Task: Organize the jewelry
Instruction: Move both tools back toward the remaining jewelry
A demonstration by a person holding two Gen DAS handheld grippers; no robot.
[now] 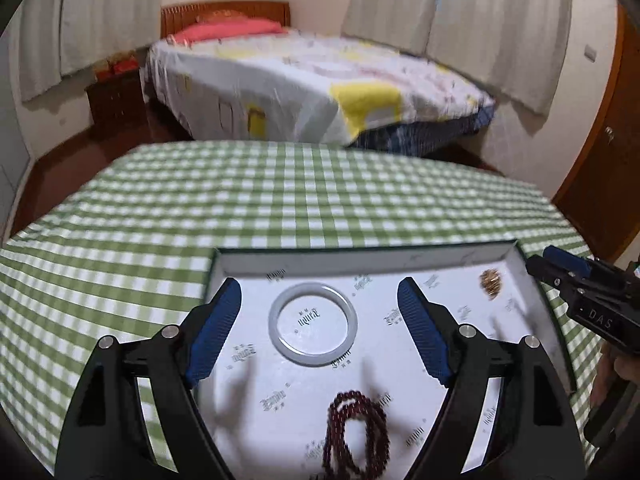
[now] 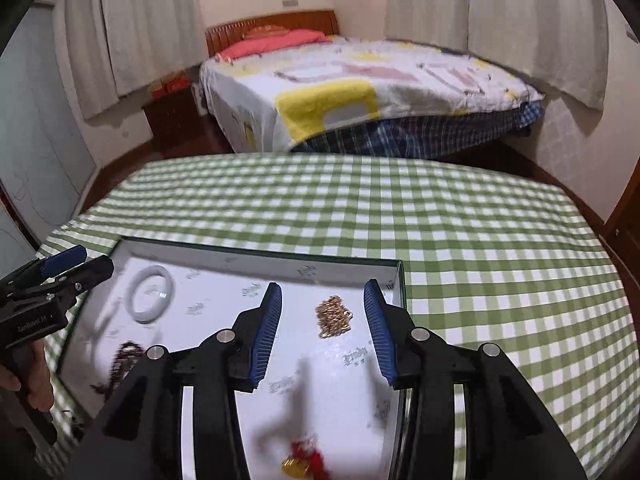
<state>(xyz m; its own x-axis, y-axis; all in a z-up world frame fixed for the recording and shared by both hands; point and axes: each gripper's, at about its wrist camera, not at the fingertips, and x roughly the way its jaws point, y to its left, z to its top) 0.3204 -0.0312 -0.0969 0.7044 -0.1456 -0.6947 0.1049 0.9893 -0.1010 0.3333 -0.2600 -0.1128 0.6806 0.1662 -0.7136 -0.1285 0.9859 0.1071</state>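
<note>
A shallow white box tray (image 1: pixel 248 258) (image 2: pixel 396 280) lies on the green checked tablecloth. In it lie a pale jade bangle (image 1: pixel 313 324) (image 2: pixel 153 299), a dark red bead string (image 1: pixel 358 428) (image 2: pixel 122 360), a heap of gold chain (image 1: pixel 491 281) (image 2: pixel 334 316) and a red and gold charm (image 2: pixel 302 460). My left gripper (image 1: pixel 320 328) is open and empty, its fingers either side of the bangle, above it. My right gripper (image 2: pixel 323 328) is open and empty, its fingers either side of the gold chain. Each gripper shows at the edge of the other's view.
The green checked table (image 1: pixel 280 200) (image 2: pixel 480 240) spreads beyond the tray. Past its far edge stand a bed (image 1: pixel 312 88) with a patterned cover, a dark nightstand (image 1: pixel 116 100), curtains and a wooden door (image 1: pixel 600 168).
</note>
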